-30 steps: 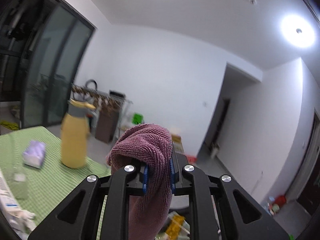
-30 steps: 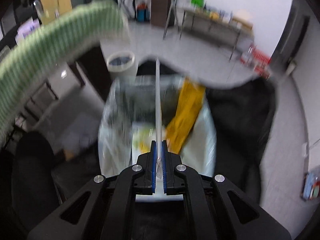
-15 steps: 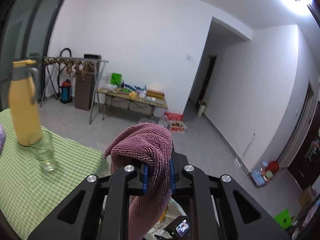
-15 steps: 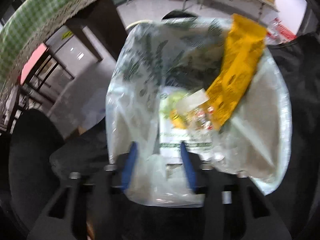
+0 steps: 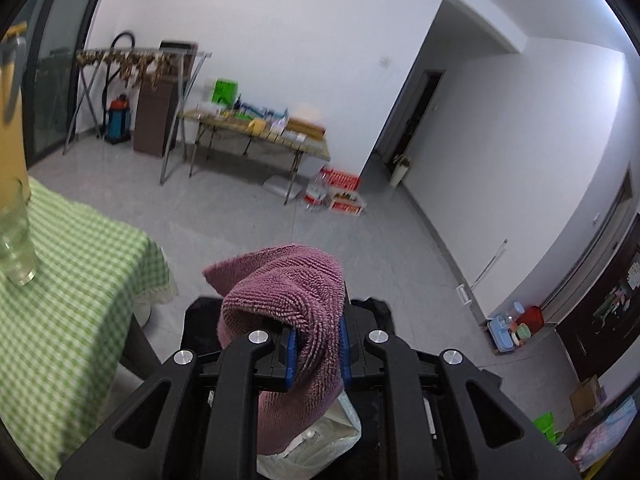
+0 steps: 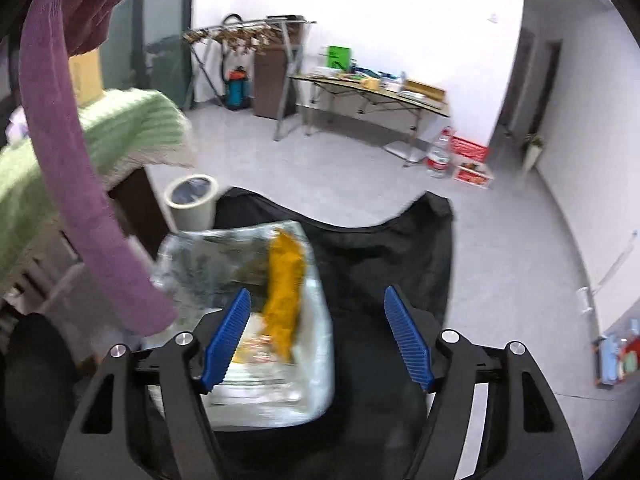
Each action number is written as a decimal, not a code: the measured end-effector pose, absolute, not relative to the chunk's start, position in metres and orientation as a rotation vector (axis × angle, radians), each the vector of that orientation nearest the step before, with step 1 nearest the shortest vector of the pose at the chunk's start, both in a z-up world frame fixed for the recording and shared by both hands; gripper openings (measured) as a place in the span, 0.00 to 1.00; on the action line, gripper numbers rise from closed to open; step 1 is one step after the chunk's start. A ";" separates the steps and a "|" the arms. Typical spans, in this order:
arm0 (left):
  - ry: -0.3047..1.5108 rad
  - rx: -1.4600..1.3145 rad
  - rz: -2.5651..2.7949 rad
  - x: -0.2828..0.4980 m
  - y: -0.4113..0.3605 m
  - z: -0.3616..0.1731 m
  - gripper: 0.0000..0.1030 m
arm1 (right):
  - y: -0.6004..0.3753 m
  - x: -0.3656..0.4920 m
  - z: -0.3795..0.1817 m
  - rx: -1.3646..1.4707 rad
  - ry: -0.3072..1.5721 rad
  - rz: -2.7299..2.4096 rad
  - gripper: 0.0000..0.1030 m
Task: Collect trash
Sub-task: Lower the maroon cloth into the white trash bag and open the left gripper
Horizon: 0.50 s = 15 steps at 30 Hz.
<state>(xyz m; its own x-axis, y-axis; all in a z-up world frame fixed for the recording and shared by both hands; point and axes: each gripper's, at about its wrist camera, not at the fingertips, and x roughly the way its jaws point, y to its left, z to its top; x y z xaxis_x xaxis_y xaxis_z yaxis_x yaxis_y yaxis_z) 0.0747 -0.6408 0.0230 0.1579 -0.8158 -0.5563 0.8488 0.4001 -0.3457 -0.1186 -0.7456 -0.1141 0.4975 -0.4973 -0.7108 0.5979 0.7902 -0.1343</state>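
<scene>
Left gripper [image 5: 316, 350] clenched on a mauve terry-cloth rag [image 5: 288, 304]; the rag bunches above the blue pads and its tail hangs down, visible in the right wrist view as a long strip [image 6: 76, 184] over the clear plastic trash bag [image 6: 316, 312]. Right gripper [image 6: 316, 336] released, jaws opening, nothing between them. It hovers above the bag, which sits on black fabric [image 6: 384, 248] on the floor just beside the counter with the green checked cloth [image 5: 72, 280]. Bag already holds a crumpled orange-yellow wrapper [image 6: 284, 292] and some white printed packaging [image 6: 256, 376], so my read is that collecting is partly done and the right side's last piece is in. What's left: can't tell whether the rag is trash or a wiping cloth. It hangs over the bag, so a drop looks plausible, but that's a guess. Counter edge shows only a clear drinking glass [image 5: 14, 236] and a yellow bottle [image 5: 10, 112] at the left frame edge, neither looks like trash; rest of the counter is out of view, so remaining litter unknown. A small beige bin [image 6: 192, 200] stands behind the bag, role unclear.
</scene>
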 end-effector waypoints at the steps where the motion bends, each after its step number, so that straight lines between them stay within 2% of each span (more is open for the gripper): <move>1: 0.772 0.071 -1.176 0.079 -0.649 0.015 0.13 | -0.747 -0.118 -0.119 0.130 0.826 -0.665 0.65; 5: 0.783 0.136 -1.118 0.083 -0.683 -0.006 0.13 | -0.754 -0.130 -0.122 0.257 0.793 -0.593 0.65; 15: 0.791 0.284 -1.077 0.071 -0.741 -0.040 0.13 | -0.754 -0.132 -0.121 0.315 0.769 -0.571 0.65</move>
